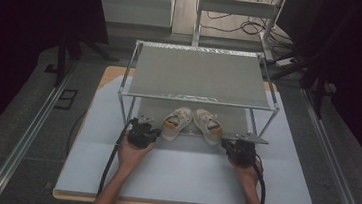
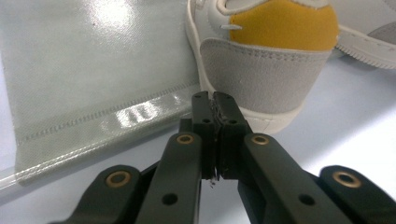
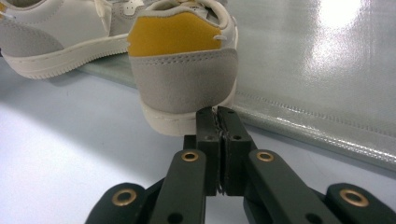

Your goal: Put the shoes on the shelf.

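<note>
Both grippers, left gripper (image 2: 215,100) and right gripper (image 3: 217,114), have jaws pressed together, empty, just behind the shoe heels (image 2: 266,74); next they likely must spread to grasp.

**Surfaces and finishes**

Left shoe (image 2: 261,56): smooth off-white upper, matt grey suede-like heel band, yellow cloth-like patch. Right shoe (image 3: 184,65) the same. Shelf mat (image 2: 93,70): woven grey sheet, glossy, stitched hem. Rack frame (image 1: 127,72): shiny metal. Tabletop (image 1: 186,178): smooth matt pale covering, wood edge. Left tongs (image 2: 214,100), right tongs (image 3: 217,114): matt black plastic, brass-coloured rivets.
</note>
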{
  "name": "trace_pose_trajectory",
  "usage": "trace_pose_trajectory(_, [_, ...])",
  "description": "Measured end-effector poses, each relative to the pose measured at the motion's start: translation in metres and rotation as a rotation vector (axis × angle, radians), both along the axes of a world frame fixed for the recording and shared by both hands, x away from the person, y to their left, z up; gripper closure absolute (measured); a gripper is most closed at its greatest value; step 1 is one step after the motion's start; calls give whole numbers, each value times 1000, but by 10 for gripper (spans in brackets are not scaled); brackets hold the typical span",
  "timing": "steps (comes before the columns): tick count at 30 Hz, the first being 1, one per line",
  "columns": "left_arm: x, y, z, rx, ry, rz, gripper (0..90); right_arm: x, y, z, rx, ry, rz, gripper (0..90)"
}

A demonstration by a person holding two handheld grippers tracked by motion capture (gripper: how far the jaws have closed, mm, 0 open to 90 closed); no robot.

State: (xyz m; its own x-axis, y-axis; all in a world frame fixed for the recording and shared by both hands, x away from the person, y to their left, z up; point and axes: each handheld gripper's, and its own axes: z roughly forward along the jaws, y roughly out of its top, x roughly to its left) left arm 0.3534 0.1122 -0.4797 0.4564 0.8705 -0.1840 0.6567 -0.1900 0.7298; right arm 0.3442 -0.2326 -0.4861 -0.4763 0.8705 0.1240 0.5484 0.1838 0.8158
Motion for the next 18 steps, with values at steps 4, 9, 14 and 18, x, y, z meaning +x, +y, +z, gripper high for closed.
trace_pose_trajectory(4, [-1, -6, 1, -2, -1, -21, 895, 0, 1, 0, 10, 2, 4, 891])
trace_pose_trajectory(9, [-2, -18, 2, -9, 2, -54, 896, -1, 8, -1, 25, -2, 40, 891])
trace_pose_trajectory(14, [-2, -25, 2, -2, 5, -67, 895, -2, 16, 0, 26, -3, 63, 892])
trace_pose_trajectory(18, [-1, -30, 1, -4, 11, -77, 893, -2, 22, 1, 33, -3, 82, 891])
